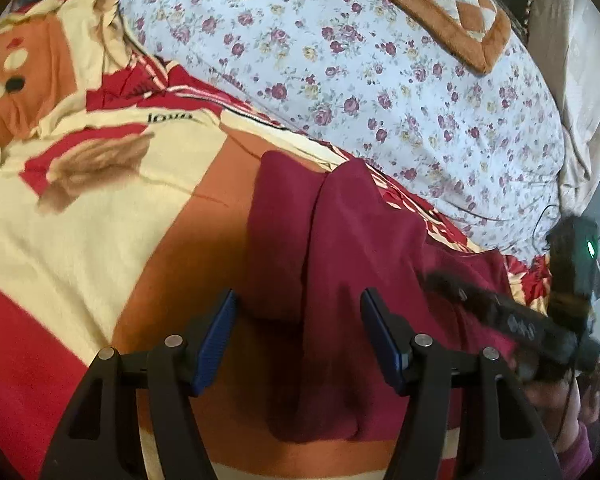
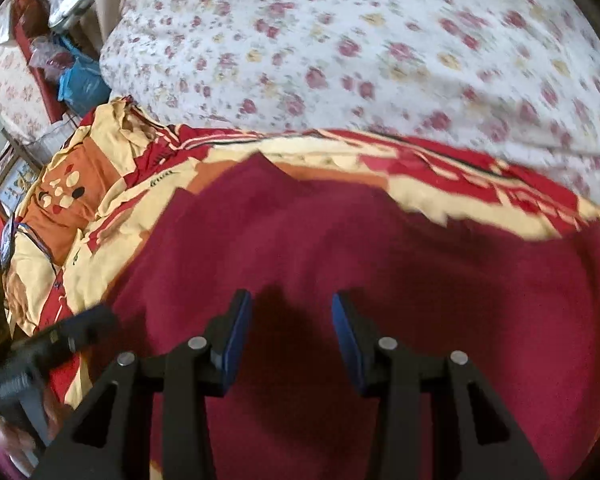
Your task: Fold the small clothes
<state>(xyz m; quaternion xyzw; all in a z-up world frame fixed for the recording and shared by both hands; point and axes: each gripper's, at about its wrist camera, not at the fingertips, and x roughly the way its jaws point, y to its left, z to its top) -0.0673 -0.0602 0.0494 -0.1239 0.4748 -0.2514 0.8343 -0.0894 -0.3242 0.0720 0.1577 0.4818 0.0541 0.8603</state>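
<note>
Maroon garment (image 1: 340, 264) is lying partly folded on a red, cream and orange blanket (image 1: 100, 208) in the left wrist view. The left gripper (image 1: 298, 340) is angling down over its lower edge, jaws spread with nothing pinched. Black lettering on the blanket is too warped to read. In the right wrist view, the right gripper (image 2: 292, 340) is hovering over the garment (image 2: 380, 240), jaws apart and empty. The floral quilt (image 2: 340, 40) is lying beyond.
</note>
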